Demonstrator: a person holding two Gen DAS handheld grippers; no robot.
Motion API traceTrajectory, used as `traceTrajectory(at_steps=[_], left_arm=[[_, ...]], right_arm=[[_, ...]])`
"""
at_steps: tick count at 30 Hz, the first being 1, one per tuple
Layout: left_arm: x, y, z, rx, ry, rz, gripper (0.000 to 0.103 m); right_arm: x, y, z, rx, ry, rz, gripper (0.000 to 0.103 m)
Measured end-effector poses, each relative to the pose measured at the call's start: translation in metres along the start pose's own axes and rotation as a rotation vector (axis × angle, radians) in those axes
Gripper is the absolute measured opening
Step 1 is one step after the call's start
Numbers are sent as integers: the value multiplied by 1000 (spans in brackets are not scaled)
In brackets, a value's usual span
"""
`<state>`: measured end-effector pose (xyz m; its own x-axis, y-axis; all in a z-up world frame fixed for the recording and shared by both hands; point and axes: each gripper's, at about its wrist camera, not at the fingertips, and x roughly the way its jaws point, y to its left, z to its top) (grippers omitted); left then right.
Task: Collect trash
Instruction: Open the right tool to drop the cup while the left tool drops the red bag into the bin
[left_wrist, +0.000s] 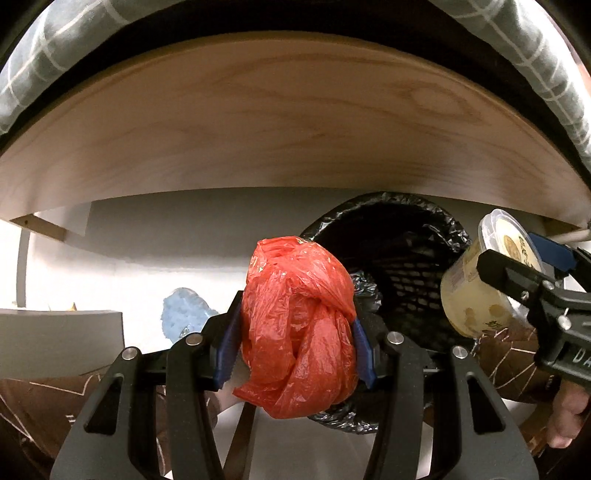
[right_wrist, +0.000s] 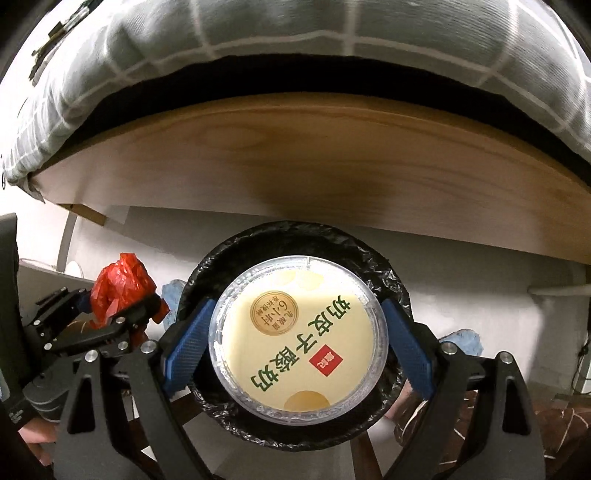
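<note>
My left gripper (left_wrist: 297, 343) is shut on a crumpled red plastic bag (left_wrist: 299, 325), its blue pads pressing both sides; the bag hangs at the left rim of a mesh trash bin lined with a black bag (left_wrist: 406, 258). My right gripper (right_wrist: 297, 343) is shut on a round yogurt cup (right_wrist: 297, 339) with a cream lid and green print, held straight above the open bin (right_wrist: 388, 273). In the left wrist view the cup (left_wrist: 476, 295) and right gripper (left_wrist: 517, 273) hover at the bin's right edge. The right wrist view shows the red bag (right_wrist: 122, 288) in the left gripper (right_wrist: 125, 310) at left.
A wooden bed frame board (left_wrist: 277, 122) with a grey checked blanket (right_wrist: 258, 48) overhangs the bin. A blue crumpled item (left_wrist: 184, 314) lies on the pale floor to the left, another blue item (right_wrist: 461, 339) to the right. A brown patterned rug (left_wrist: 517, 362) lies beneath. A grey box (left_wrist: 59, 339) stands left.
</note>
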<state>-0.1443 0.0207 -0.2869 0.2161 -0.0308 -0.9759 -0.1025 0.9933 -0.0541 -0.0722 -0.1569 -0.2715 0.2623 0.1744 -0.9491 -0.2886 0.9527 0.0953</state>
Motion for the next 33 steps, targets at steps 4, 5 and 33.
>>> traceTrajectory(at_steps=[4,5,33], left_arm=[[3,-5,2,5,5,4,51],[3,-6,3,3,8,2,51],[12,-87,12,126,35,-65,51]], right_arm=[[-1,-3,0,10,-3,5,96],[-3,-4,2,17,-8,5,96],[-53,-92,-19,140,-62,-145,96]])
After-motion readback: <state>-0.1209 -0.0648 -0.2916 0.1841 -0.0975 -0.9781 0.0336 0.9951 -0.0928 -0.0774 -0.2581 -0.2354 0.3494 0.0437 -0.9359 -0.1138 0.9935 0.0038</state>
